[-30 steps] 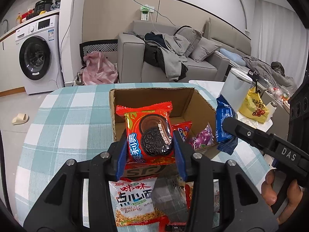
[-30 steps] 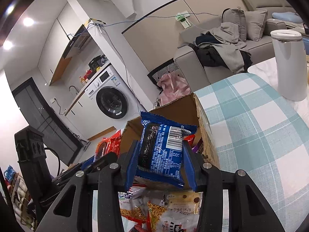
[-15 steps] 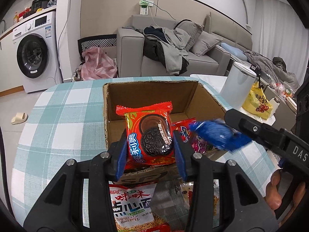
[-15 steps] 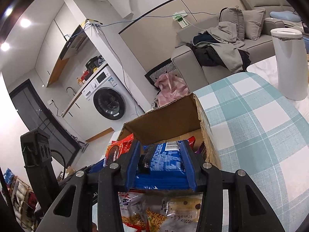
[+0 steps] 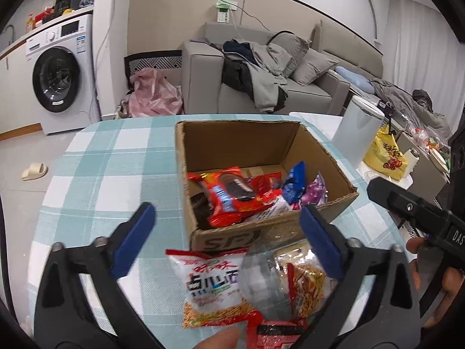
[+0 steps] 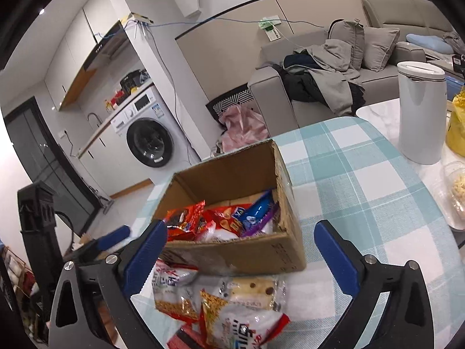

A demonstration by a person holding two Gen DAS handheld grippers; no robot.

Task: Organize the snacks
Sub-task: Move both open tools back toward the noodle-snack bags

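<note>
An open cardboard box [image 5: 334, 171] [image 6: 287, 250] stands on the checked tablecloth. Inside lie a red cookie packet [image 5: 232, 195] [image 6: 186, 218], a blue packet [image 5: 295, 183] [image 6: 255, 210] and other snacks. My left gripper [image 5: 226, 232] is open and empty just in front of the box. My right gripper [image 6: 241, 247] is open and empty above the box's near wall. Loose snack packets lie in front of the box: a white and red noodle packet [image 5: 212, 288] [image 6: 171, 290] and clear-wrapped ones [image 5: 305, 279] [image 6: 250, 293].
A white bin [image 5: 356, 128] [image 6: 421, 110] stands right of the table. A yellow bag [image 5: 385, 157] is beyond it. A sofa with clothes [image 5: 261, 78] and a washing machine [image 5: 58, 78] are behind. The right gripper's body [image 5: 421, 218] reaches in at right.
Both grippers opened. The red cookie packet dropped from my left gripper into the box, and the blue packet dropped from my right gripper into it. Both grippers have pulled back slightly.
</note>
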